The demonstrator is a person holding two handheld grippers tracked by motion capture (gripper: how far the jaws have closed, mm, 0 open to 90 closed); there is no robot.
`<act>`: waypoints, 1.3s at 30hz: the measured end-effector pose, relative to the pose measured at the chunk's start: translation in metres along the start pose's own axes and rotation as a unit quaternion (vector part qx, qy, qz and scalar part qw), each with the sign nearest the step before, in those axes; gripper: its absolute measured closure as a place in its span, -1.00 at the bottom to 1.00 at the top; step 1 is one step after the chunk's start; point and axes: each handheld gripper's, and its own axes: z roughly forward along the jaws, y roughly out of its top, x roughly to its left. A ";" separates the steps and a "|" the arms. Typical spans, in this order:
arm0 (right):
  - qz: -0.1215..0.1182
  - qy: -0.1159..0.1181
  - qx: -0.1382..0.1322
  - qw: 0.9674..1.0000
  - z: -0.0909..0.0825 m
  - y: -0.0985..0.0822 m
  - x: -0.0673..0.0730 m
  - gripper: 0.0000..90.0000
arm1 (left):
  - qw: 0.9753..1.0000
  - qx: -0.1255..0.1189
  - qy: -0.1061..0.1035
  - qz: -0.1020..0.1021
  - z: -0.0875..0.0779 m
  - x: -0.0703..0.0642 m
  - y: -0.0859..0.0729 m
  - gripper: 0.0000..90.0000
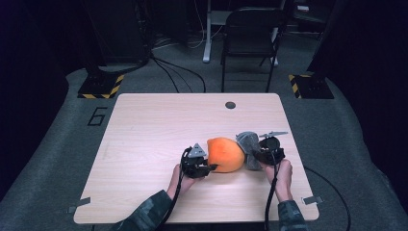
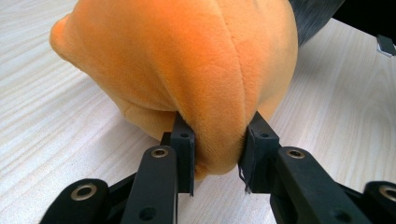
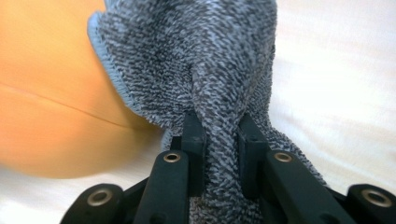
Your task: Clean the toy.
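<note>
Clamping my left gripper (image 2: pixel 218 158) on a fold of the orange plush (image 2: pixel 187 60), I hold it on the surface (image 1: pixel 144 130). My right gripper (image 3: pixel 220 154) pinches the grey cloth (image 3: pixel 201 60), which touches the plush just left of that gripper.
</note>
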 end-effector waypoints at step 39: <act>-0.049 0.025 -0.013 0.998 -0.003 0.008 0.037 0.71 | 1.000 0.002 0.003 0.016 0.002 -0.003 0.000 0.56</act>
